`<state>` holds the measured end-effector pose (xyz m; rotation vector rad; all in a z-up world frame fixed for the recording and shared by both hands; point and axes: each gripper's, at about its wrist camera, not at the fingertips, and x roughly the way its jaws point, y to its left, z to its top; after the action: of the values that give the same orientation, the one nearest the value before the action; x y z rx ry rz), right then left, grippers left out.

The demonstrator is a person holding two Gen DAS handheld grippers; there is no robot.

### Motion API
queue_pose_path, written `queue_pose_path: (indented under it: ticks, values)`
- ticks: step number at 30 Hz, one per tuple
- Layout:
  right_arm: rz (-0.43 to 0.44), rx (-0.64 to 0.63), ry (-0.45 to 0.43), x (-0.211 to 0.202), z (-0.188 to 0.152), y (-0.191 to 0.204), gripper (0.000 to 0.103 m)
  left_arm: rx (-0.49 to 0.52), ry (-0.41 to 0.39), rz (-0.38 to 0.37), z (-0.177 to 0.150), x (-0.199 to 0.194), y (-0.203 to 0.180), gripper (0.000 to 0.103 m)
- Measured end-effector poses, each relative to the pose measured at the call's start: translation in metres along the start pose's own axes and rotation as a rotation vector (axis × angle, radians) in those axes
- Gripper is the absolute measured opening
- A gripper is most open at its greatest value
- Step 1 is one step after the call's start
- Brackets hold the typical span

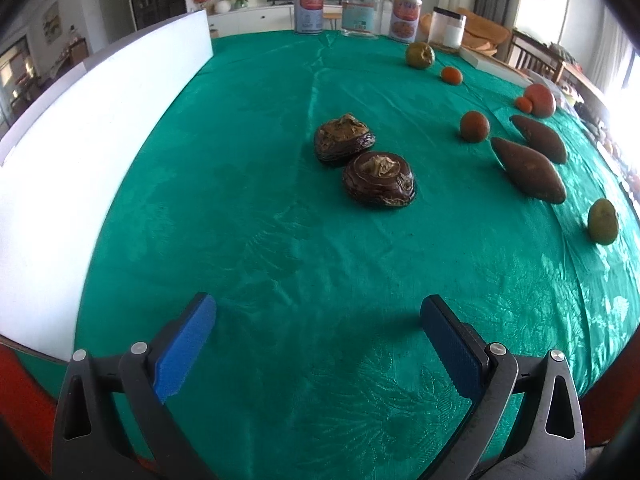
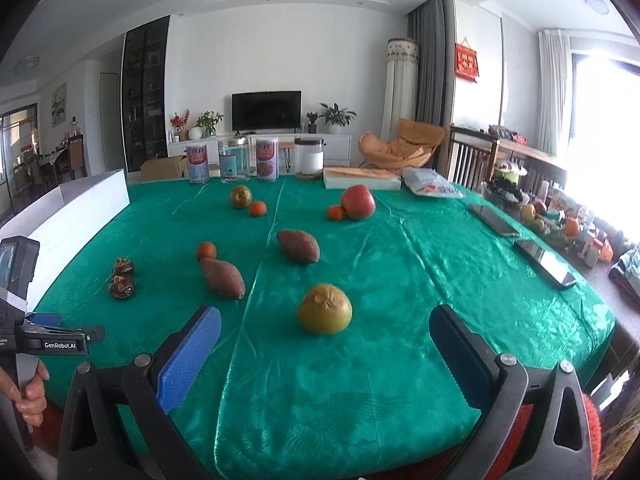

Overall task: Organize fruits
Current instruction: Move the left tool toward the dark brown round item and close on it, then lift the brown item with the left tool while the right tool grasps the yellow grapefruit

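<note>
Green tabletop with fruits scattered, nothing grouped yet. Red apple at 12 o'clock, two sweet potatoes at 11, green fruit nearest. Right gripper and left gripper fingers wide open, empty.

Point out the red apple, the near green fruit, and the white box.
red apple (image 2: 358, 202), right wrist view, middle of its front
near green fruit (image 2: 325, 309), right wrist view, centre of its skin
white box (image 1: 100, 120), left wrist view, its long side wall
</note>
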<state>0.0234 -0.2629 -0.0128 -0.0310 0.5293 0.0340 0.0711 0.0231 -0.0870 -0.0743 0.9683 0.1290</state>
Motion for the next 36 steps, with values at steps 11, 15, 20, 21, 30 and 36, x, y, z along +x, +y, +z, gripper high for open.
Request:
queue_pose_path:
  ticks: [11, 15, 20, 21, 30, 36]
  values:
    - [0.042, 0.092, 0.105, 0.019, -0.015, -0.017, 0.103, 0.027, 0.009, -0.014, 0.002, 0.000, -0.003, 0.102]
    - [0.054, 0.094, 0.112, 0.019, -0.017, -0.016, 0.103, 0.010, 0.062, -0.154, 0.036, 0.007, 0.003, 0.102]
    - [0.063, 0.096, 0.105, 0.018, -0.017, -0.016, 0.103, -0.056, 0.069, -0.202, 0.068, 0.026, -0.001, 0.101]
    - [0.063, 0.099, 0.105, 0.018, -0.017, -0.017, 0.103, -0.057, 0.072, -0.191, 0.071, 0.030, -0.004, 0.101]
    - [0.058, 0.134, 0.119, 0.020, -0.018, -0.025, 0.103, 0.045, 0.016, -0.096, 0.064, 0.030, -0.019, 0.048]
    - [0.063, 0.137, 0.132, 0.025, -0.019, -0.025, 0.103, 0.131, 0.064, -0.284, 0.049, 0.017, -0.003, 0.049]
